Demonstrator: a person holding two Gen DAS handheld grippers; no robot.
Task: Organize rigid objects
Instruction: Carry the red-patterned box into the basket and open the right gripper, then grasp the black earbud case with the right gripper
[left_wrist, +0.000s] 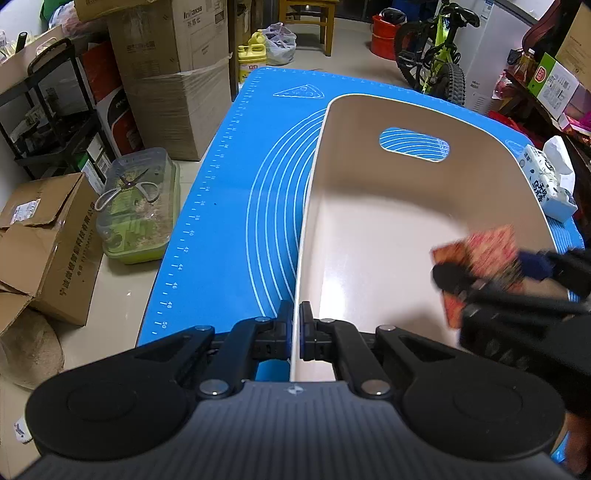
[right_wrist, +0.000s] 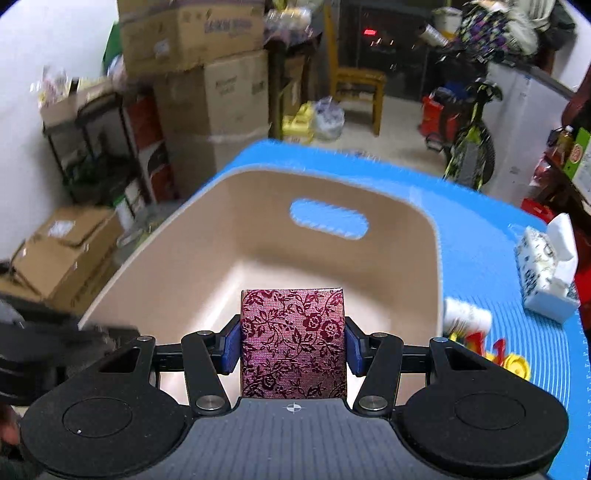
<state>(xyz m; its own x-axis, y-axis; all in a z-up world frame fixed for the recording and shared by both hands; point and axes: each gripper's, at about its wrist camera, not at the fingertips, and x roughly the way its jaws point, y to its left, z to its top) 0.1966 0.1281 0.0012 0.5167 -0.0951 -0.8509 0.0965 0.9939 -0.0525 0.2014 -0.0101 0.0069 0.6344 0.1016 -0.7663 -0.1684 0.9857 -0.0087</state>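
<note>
Pinching bin rim, left gripper; right gripper holds box above

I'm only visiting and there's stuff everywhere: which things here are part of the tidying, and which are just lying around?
In the job:
- beige bin, its wall pinched by the left gripper
- floral box, held over the bin by the right gripper

Lying about:
- tissue pack
- cardboard boxes
- bicycle
- wooden chair

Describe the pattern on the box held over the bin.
Dark red roses and leaves on pink box; clearest in the right wrist view.
</note>
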